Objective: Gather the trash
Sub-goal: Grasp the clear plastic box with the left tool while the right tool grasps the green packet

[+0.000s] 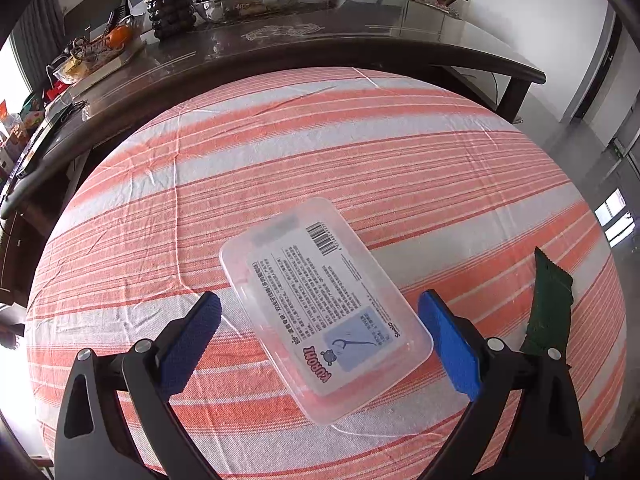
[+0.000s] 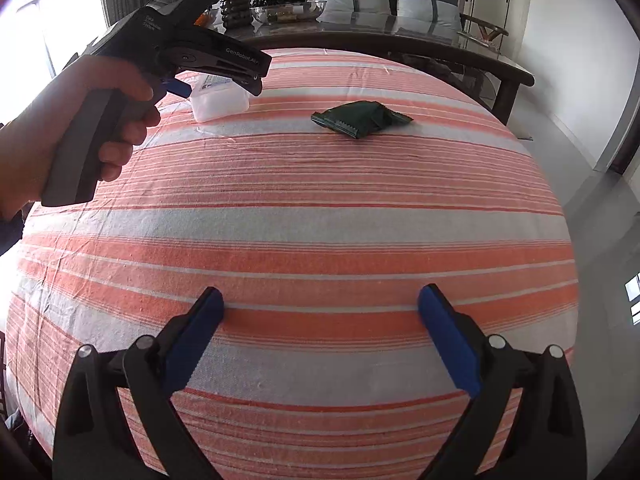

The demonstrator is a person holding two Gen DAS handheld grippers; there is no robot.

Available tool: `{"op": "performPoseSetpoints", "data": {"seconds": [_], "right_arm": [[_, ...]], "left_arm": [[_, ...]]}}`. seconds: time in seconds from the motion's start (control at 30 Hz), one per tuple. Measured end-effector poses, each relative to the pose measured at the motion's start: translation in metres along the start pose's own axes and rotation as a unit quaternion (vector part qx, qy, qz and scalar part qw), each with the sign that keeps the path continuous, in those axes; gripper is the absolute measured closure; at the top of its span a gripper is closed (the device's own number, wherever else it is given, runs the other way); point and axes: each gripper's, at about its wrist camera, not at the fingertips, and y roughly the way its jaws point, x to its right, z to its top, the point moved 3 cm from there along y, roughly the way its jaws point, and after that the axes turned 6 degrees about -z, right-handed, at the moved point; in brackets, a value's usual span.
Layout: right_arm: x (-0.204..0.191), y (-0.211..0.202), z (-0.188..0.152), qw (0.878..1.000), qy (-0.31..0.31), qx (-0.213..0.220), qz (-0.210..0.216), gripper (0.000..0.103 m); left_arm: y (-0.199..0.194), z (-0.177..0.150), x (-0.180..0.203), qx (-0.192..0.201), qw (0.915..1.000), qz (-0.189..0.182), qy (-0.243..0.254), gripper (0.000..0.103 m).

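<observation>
Jaws of both grippers gape (left gripper straddling plastic box), striped cloth bare around.

The striped cloth is viewed closely from above by the left wrist camera. It is seen from further back by the right wrist camera. The clear box and green wrapper are shared by both.

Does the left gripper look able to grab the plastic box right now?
Probably yes. The left gripper is open with the plastic box lying flat between its fingers, nothing blocking; the green wrapper lies off to one side.
</observation>
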Motion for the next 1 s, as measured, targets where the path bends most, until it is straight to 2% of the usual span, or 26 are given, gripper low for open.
{"op": "performPoseSetpoints", "data": {"seconds": [0.2, 0.33, 0.4, 0.47, 0.53, 0.63, 0.73, 0.8, 0.87, 0.9, 0.93, 1.0], "right_arm": [[0.001, -0.001, -0.001, 1.0, 0.005, -0.001, 0.0, 0.007], [0.008, -0.002, 0.0, 0.999, 0.027, 0.001, 0.022, 0.007], [0.021, -0.003, 0.005, 0.996, 0.078, 0.002, 0.043, 0.008], [0.034, 0.002, 0.016, 0.991, 0.128, -0.006, 0.041, 0.008], [0.042, 0.014, 0.037, 0.989, 0.144, -0.012, 0.031, 0.009], [0.043, 0.044, 0.073, 0.985, 0.166, -0.033, 0.027, 0.021], [0.032, 0.069, 0.11, 0.985, 0.166, -0.039, 0.005, 0.022], [0.025, 0.083, 0.126, 0.986, 0.159, -0.047, -0.029, 0.022], [0.018, 0.091, 0.131, 0.986, 0.146, -0.051, -0.068, 0.025], [0.016, 0.091, 0.131, 0.986, 0.138, -0.044, -0.085, 0.039], [0.015, 0.09, 0.131, 0.986, 0.135, -0.036, -0.09, 0.045], [0.017, 0.085, 0.123, 0.987, 0.138, -0.02, -0.084, 0.048]], "left_arm": [[-0.011, -0.016, -0.001, 0.015, 0.998, -0.043, 0.043, 0.033], [-0.035, -0.049, -0.006, 0.015, 0.9929, -0.067, 0.097, 0.034], [-0.048, -0.072, -0.011, 0.013, 0.9893, -0.086, 0.117, 0.034], [-0.06, -0.096, -0.016, 0.011, 0.9862, -0.096, 0.135, 0.034], [-0.071, -0.116, -0.019, 0.014, 0.9837, -0.105, 0.145, 0.034], [-0.081, -0.136, -0.02, 0.019, 0.9824, -0.112, 0.149, 0.034], [-0.086, -0.144, -0.018, 0.026, 0.9824, -0.113, 0.147, 0.034], [-0.086, -0.147, -0.017, 0.03, 0.9827, -0.107, 0.148, 0.034], [-0.083, -0.15, -0.018, 0.028, 0.9836, -0.105, 0.144, 0.034], [-0.082, -0.15, -0.018, 0.03, 0.9835, -0.104, 0.145, 0.034], [-0.083, -0.151, -0.017, 0.033, 0.9832, -0.101, 0.149, 0.034], [-0.083, -0.152, -0.016, 0.035, 0.9828, -0.099, 0.152, 0.034]]}}
